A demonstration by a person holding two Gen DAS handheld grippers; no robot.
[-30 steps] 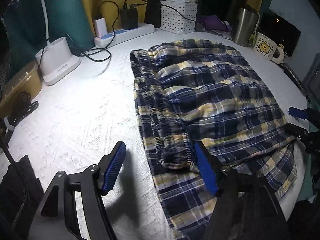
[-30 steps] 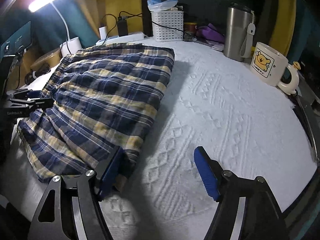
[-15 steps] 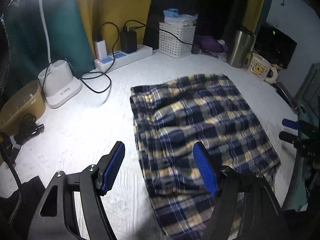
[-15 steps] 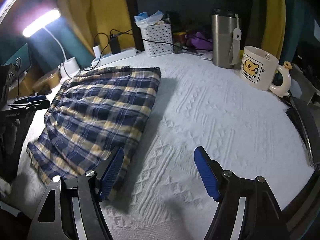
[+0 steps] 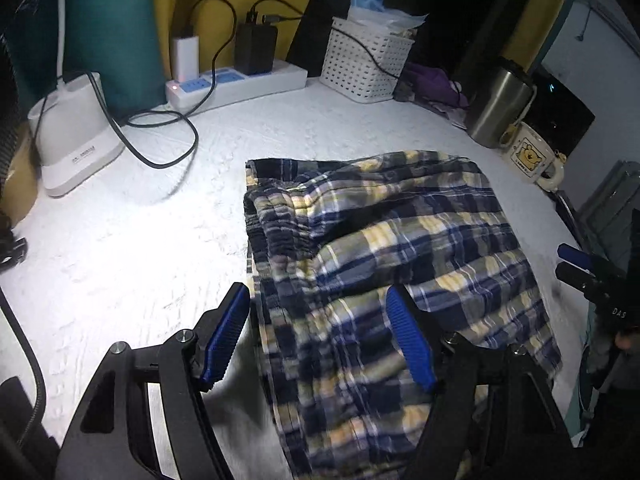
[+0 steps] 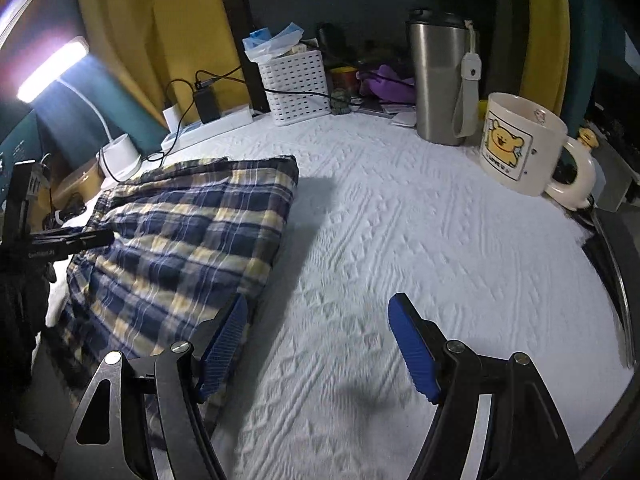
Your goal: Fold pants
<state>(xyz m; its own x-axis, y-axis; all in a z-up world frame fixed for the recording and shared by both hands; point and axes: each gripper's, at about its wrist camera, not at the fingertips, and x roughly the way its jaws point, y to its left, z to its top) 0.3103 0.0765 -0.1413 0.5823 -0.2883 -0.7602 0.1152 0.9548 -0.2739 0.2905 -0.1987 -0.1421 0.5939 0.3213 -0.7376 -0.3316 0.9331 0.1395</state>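
The plaid pants [image 5: 400,248] lie folded in a stack on the white textured table cover [image 5: 120,240], with the gathered waistband along the left side. My left gripper [image 5: 320,340] hovers open over the stack's near left part, its blue pads clear of the cloth. In the right wrist view the pants [image 6: 192,232] fill the left half. My right gripper [image 6: 318,348] stands open at their near right corner, left pad over the cloth edge, right pad over bare cover. Each gripper also shows at the edge of the other's view: the right gripper [image 5: 576,264] and the left gripper [image 6: 68,244].
Along the back stand a white lamp base [image 5: 72,148] with a looping black cable [image 5: 168,148], a power strip [image 5: 240,84], a white basket [image 5: 368,60], a steel tumbler [image 6: 440,80] and a bear mug [image 6: 520,144]. The table edge [image 6: 616,280] curves at the right.
Both grippers have drawn back and a little up from the pants, each rolling slightly, so the stack looks smaller and farther. Both stayed open throughout. The pants lie flatter than a second ago.
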